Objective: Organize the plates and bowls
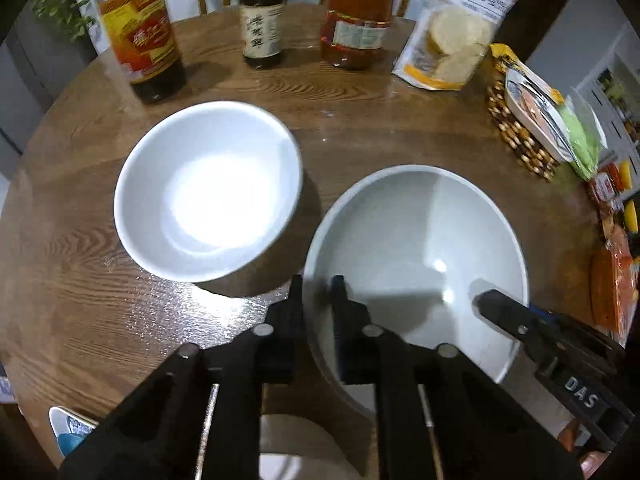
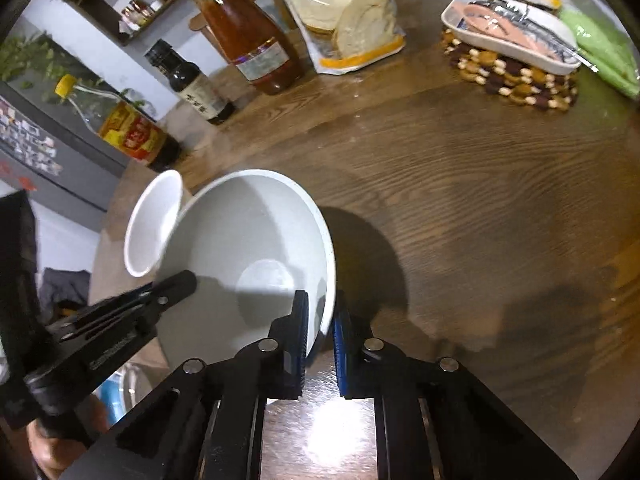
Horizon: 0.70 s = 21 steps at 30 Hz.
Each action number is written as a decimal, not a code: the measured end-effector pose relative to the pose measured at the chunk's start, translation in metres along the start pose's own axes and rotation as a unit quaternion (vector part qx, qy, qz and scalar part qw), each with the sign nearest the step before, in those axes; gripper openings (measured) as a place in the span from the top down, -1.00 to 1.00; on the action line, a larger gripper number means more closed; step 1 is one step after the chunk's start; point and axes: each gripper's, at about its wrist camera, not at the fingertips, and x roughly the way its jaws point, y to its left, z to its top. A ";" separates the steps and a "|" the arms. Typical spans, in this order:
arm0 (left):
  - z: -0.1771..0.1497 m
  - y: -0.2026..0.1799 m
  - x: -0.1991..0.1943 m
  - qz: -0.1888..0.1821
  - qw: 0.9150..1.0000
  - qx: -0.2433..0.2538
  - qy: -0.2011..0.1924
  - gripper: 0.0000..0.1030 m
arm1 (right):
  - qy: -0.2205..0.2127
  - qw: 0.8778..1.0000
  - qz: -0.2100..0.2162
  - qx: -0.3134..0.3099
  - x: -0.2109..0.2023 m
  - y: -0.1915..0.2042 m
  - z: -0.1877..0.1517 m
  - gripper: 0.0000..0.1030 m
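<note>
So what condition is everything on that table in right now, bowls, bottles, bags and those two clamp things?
Grey bowl: empty, upright, rim gripped on two sides.
White bowl: empty, upright, untouched.
Left gripper: shut on the grey bowl's rim.
Right gripper: shut on the rim's opposite side.
Sauce bottles: upright.
Bread bag: standing.

A home dining room: round wooden table [image 1: 380,120] with sauce bottles [image 1: 262,20] and bowls [image 1: 208,192].

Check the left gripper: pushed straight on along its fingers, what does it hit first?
The left gripper is already clamped on the near rim of the grey bowl. Going on, it would likely press that wall down toward the table; depth is unclear.
</note>
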 end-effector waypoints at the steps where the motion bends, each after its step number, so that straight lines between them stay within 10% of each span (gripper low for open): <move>1: -0.002 -0.003 -0.004 0.002 1.000 0.007 -0.004 0.79 | -0.003 1.000 -0.003 -0.003 -0.006 0.000 -0.004 0.75; 13: -0.076 -0.058 -0.039 -0.023 0.996 0.088 -0.016 0.70 | 0.041 0.998 -0.040 -0.020 -0.059 -0.028 -0.070 0.74; 17: -0.081 -0.055 -0.038 -0.018 0.996 0.083 -0.016 0.14 | 0.037 0.997 -0.069 -0.005 -0.060 -0.039 -0.076 0.41; 21: -0.077 -0.033 -0.069 -0.031 0.996 0.056 -0.056 -0.02 | -0.010 0.998 -0.056 0.004 -0.091 -0.040 -0.069 0.26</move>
